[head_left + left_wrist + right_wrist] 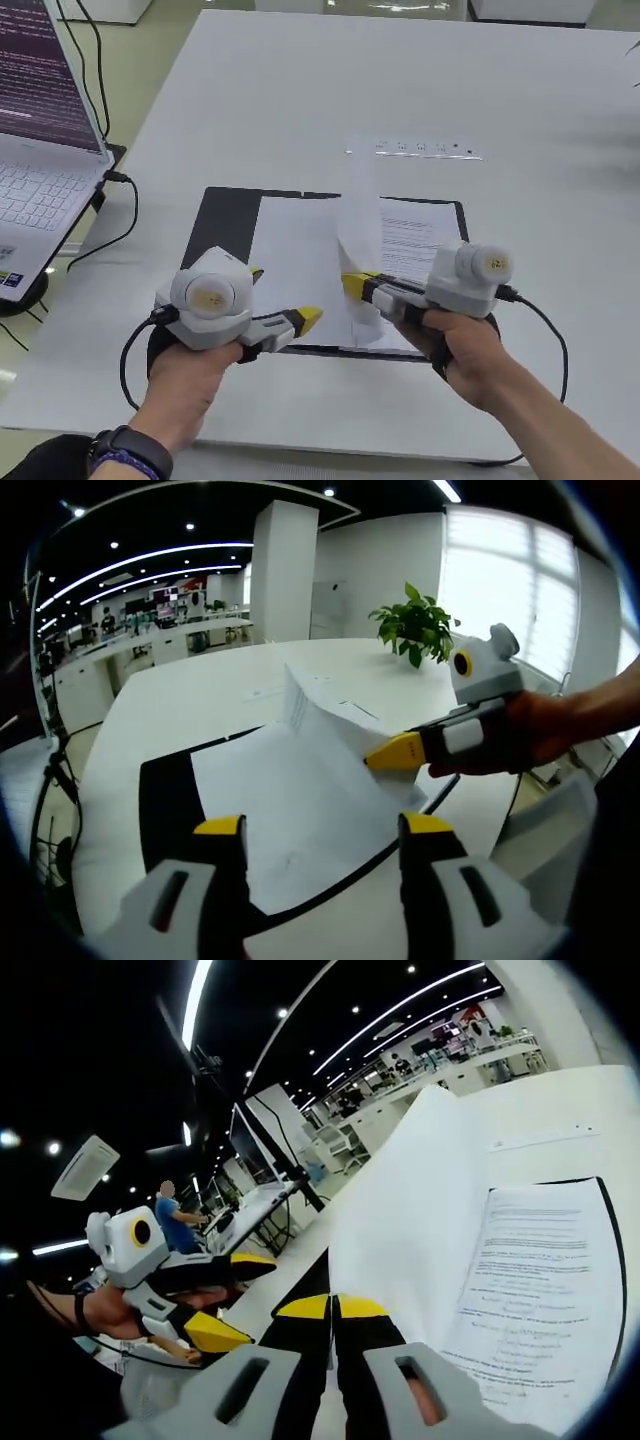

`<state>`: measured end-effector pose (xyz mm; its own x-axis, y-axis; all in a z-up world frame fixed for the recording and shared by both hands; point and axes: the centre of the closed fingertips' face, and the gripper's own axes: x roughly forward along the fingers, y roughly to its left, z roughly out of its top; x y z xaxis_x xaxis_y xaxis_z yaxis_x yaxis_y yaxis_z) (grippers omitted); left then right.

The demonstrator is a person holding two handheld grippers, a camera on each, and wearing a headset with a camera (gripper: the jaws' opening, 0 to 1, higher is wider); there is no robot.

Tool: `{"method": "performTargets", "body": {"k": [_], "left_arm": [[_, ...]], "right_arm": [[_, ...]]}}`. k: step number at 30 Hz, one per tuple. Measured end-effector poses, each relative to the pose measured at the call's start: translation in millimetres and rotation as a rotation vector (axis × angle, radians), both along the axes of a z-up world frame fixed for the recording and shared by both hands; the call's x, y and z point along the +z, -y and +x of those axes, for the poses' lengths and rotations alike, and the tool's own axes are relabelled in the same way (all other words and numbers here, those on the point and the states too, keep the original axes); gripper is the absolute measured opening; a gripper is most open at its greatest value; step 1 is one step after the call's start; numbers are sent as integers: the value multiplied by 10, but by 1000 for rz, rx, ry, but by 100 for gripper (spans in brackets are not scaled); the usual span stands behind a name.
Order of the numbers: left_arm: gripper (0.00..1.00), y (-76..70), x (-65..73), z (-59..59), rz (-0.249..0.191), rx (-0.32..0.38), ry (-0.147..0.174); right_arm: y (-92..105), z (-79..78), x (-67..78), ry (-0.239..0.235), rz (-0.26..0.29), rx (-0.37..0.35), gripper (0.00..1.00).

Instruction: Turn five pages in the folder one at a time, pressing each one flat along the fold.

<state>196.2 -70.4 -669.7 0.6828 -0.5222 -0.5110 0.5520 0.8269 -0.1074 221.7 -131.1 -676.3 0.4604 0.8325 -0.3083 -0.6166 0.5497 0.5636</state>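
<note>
Left gripper and right gripper up close, both over the near edge of the white table. Black folder lies open and flat there, right under them. One page stands curled above the fold, its lower edge pinched in the right gripper's closed jaws. Over the folder's near left corner hovers the left gripper, jaws spread wide, nothing between them, above the blank left sheet.

Folder on table; laptop left of it; socket strip behind; page upright mid-folder.
</note>
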Motion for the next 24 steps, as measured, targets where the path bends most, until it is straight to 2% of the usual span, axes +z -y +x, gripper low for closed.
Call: {"method": "performTargets", "body": {"k": [7,17,24], "left_arm": [[62,-237,8,-22,-4,36,2],[65,-602,60,-41,-24,83,9],[68,-834,61,-117,-20,106,4]], "right_arm": [[-220,-16,-2,-10,8,38,0],[-495,-46,-84,-42,13,72,0],[-706,-63,-153,-70,26,92,0]]}}
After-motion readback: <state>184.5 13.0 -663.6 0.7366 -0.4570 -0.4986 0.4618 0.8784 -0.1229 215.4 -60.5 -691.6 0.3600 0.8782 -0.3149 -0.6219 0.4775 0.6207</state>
